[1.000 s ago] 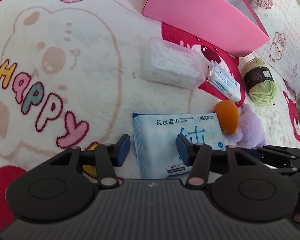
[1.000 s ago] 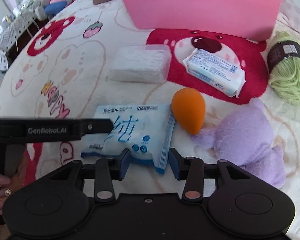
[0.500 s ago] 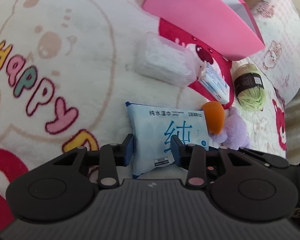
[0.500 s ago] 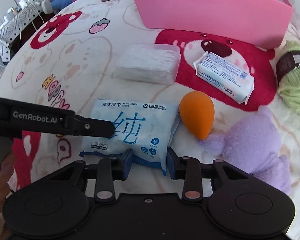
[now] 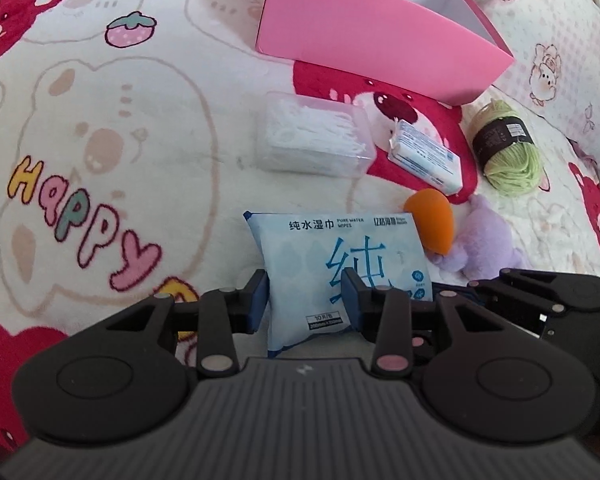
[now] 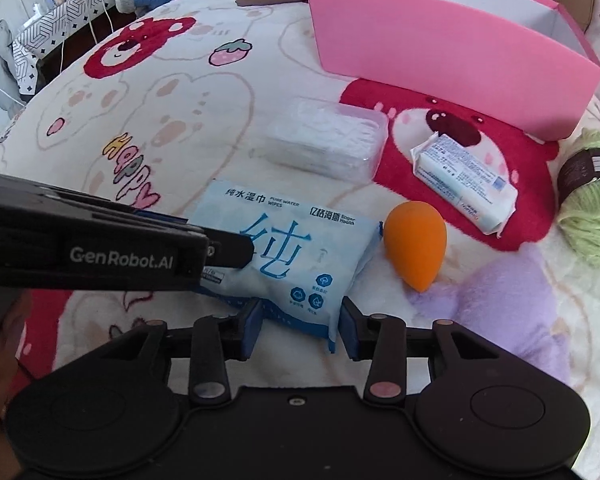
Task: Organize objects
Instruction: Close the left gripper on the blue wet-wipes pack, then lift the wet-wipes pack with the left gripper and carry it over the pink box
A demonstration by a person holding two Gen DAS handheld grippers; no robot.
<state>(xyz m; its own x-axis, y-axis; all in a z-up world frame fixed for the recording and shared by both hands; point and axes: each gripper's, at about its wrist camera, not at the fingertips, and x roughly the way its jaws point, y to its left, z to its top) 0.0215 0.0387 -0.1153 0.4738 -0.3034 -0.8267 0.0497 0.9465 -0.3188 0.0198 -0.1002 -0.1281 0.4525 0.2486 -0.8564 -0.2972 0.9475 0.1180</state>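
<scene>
A cartoon-bear blanket [image 5: 99,128] is covering the bed, carrying a pink box [image 6: 452,56] at the far side, then a purple plush toy [image 6: 496,312], a clear case of cotton swabs [image 6: 328,144], green yarn [image 5: 508,156], a white tissue pack [image 6: 464,176] and an orange sponge [image 6: 416,248]. The blue wipes pack [image 5: 340,268] is lying nearest, beside the sponge. The left claw [image 5: 304,304] is clamping its near left corner, while the right claw [image 6: 300,328], its jaws just opening, is straddling the near edge, pads barely touching.
</scene>
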